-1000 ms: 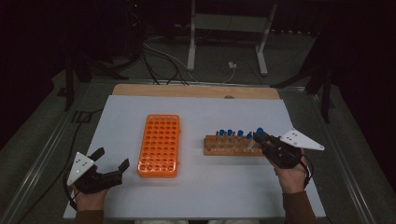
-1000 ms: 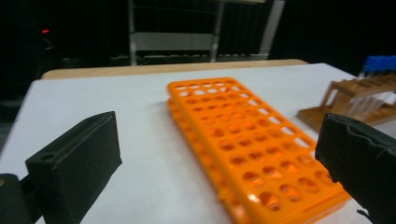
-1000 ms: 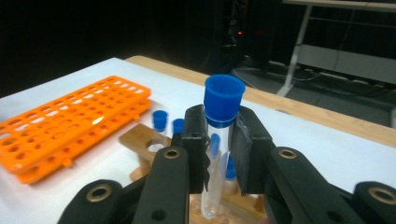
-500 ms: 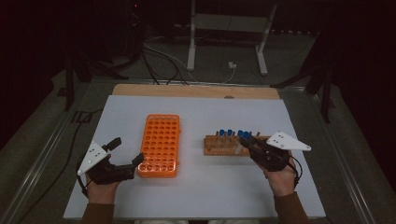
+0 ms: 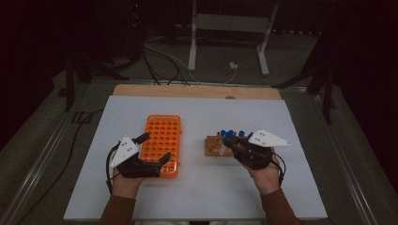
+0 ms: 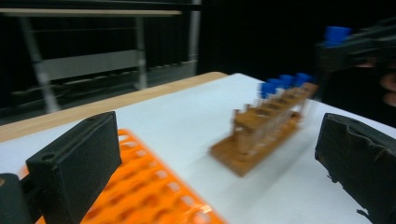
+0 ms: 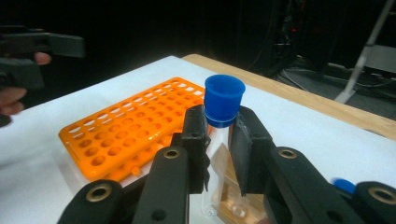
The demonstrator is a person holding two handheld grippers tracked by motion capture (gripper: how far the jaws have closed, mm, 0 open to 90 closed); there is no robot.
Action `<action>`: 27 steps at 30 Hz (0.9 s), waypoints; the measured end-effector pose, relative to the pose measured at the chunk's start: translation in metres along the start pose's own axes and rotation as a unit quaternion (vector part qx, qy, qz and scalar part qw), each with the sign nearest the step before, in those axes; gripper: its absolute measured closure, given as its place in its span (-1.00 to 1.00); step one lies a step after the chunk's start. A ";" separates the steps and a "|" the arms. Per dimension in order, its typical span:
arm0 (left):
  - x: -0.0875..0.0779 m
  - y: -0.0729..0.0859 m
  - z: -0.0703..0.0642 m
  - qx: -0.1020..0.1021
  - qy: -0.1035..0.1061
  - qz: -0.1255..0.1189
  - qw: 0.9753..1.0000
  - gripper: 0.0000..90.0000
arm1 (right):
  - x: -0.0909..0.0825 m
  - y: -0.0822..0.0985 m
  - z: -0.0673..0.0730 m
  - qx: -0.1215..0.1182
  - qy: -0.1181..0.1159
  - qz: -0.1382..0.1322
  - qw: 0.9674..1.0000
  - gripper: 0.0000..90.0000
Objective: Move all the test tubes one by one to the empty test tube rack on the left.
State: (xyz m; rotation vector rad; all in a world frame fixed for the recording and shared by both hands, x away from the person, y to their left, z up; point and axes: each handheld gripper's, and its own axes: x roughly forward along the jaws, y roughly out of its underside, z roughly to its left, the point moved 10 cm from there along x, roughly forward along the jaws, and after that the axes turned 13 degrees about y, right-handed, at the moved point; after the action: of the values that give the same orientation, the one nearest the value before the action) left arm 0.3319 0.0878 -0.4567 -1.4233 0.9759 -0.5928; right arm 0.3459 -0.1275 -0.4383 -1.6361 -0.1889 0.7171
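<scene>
— Worn on the arms? Brown sleeves [image 5: 119, 210], ending at the wrists.
— And the left gripper [image 5: 151, 149] and right gripper [image 5: 228, 142]? Black, boxy jaws, brass-ringed screw holes, pale three-cornered plates on top, thin black cables trailing behind.

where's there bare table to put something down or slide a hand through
Free patches: the white mat beyond the orange rack and wooden rack, up to the wooden strip; the near strip by the forearms; the right side past the right gripper. The lane between the racks is tighter, with the left gripper astride the orange rack's corner.
</scene>
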 end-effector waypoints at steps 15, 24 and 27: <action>0.038 0.000 -0.021 -0.005 0.046 0.024 0.999 -0.70 | 0.022 -0.015 0.043 -0.020 -0.045 -0.001 0.999 0.70; 0.056 0.004 -0.033 0.013 0.051 0.053 0.997 -0.26 | 0.032 -0.017 0.064 -0.029 -0.067 0.005 0.997 0.70; 0.059 0.003 -0.035 0.013 0.059 0.053 0.997 0.07 | 0.035 -0.016 0.072 -0.028 -0.077 0.006 0.997 0.70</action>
State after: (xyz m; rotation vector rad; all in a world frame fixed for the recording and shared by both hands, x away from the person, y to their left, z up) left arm 0.3319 0.0195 -0.4673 -1.3154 1.1267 -0.6146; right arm 0.3382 -0.0460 -0.4371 -1.6363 -0.3118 0.8545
